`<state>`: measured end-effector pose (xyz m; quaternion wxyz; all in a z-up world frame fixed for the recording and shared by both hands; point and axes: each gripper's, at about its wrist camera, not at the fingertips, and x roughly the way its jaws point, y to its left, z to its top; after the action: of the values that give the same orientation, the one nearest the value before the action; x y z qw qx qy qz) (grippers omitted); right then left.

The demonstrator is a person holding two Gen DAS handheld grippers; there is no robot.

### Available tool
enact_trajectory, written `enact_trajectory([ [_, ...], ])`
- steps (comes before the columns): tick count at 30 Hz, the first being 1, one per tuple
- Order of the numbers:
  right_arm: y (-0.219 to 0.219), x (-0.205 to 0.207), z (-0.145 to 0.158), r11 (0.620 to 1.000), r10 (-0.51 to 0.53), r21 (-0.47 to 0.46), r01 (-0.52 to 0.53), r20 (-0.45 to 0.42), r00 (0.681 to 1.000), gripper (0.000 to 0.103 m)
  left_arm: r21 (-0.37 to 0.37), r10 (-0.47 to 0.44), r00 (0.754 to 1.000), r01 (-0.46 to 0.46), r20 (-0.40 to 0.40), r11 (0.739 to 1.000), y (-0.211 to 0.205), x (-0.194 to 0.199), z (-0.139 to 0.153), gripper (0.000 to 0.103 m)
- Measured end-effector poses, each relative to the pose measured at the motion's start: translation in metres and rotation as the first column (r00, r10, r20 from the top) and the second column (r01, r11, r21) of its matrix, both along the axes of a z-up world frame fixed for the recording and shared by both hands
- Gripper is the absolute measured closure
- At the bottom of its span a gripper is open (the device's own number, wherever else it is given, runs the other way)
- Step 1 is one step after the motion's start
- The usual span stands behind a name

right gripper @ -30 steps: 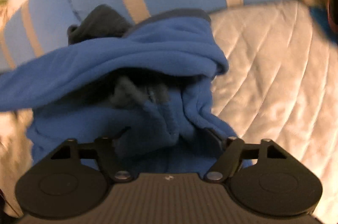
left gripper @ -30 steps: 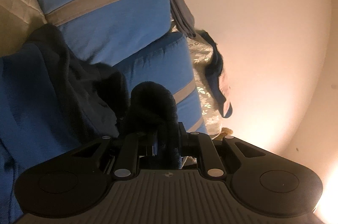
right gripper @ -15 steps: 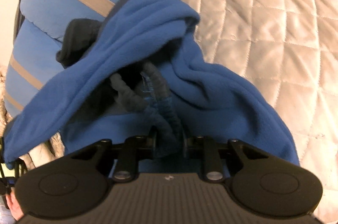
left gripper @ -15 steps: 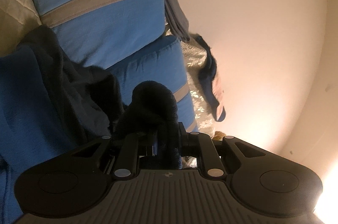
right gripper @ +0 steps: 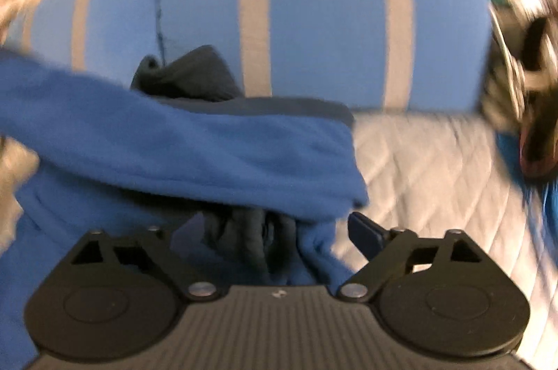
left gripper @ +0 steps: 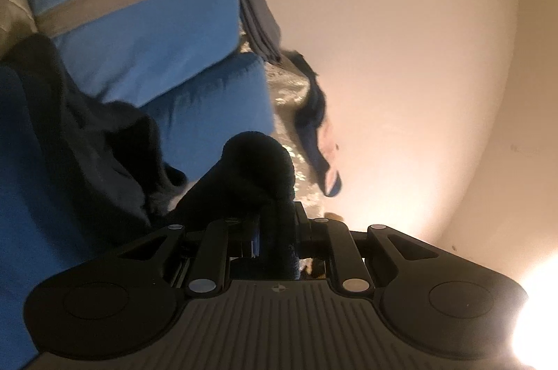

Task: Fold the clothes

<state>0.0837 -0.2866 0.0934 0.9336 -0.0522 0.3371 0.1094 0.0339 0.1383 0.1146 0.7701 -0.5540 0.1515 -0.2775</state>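
A blue fleece garment [right gripper: 209, 146] with a dark grey lining [right gripper: 188, 76] lies bunched on the bed, against the striped pillows. My right gripper [right gripper: 275, 234] stands open over it, with one blue pad [right gripper: 362, 228] showing on the right and crumpled dark fabric between the jaws. In the left wrist view the same garment [left gripper: 28, 195] fills the left side. My left gripper [left gripper: 275, 230] is shut on a dark fold of the garment [left gripper: 254, 167], which bulges up above the fingers.
Blue pillows with grey stripes [right gripper: 324, 14] stand behind the garment, and also appear as pillows [left gripper: 139, 3] in the left view. A quilted beige cover [right gripper: 436, 167] spreads to the right. Blurred dark clutter [right gripper: 533, 83] sits at the far right. Clothes [left gripper: 314, 118] hang by the cream wall [left gripper: 401, 56].
My right gripper was shut on the garment's dark edge half a second ago and has opened, letting it go, and swung back toward the pillows. The left gripper keeps its hold, shifting slightly.
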Motion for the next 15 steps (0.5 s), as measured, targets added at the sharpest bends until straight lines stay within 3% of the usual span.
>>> enact_trajectory([
  [1, 0.008, 0.005, -0.001, 0.998, -0.011, -0.067, 0.014, 0.052, 0.999, 0.007, 0.004, -0.003, 1.000, 0.003, 0.008, 1.000, -0.001, 0.000, 0.001, 0.086],
  [3, 0.007, 0.017, 0.002, 0.991, -0.067, -0.109, 0.081, 0.127, 0.990, 0.008, 0.015, -0.006, 1.000, 0.006, 0.025, 1.000, -0.003, -0.001, 0.004, 0.087],
  [5, -0.002, 0.035, 0.007, 0.981, -0.142, -0.109, 0.161, 0.164, 0.976, 0.006, 0.028, -0.002, 0.999, 0.001, 0.035, 1.000, -0.003, -0.002, 0.005, 0.087],
  [9, -0.016, 0.070, 0.005, 0.927, -0.242, -0.231, 0.295, 0.231, 0.942, 0.000, 0.057, 0.034, 0.999, -0.036, 0.031, 0.998, 0.002, -0.003, 0.005, 0.087],
  [13, -0.044, 0.090, 0.001, 0.946, -0.263, -0.158, 0.282, 0.134, 0.956, 0.000, 0.084, 0.066, 0.998, -0.067, 0.010, 0.994, 0.012, -0.002, 0.005, 0.087],
  [15, -0.051, 0.097, 0.006, 0.955, -0.270, -0.108, 0.278, 0.082, 0.959, 0.000, 0.136, 0.102, 0.995, -0.098, -0.019, 0.986, 0.014, 0.000, 0.004, 0.087],
])
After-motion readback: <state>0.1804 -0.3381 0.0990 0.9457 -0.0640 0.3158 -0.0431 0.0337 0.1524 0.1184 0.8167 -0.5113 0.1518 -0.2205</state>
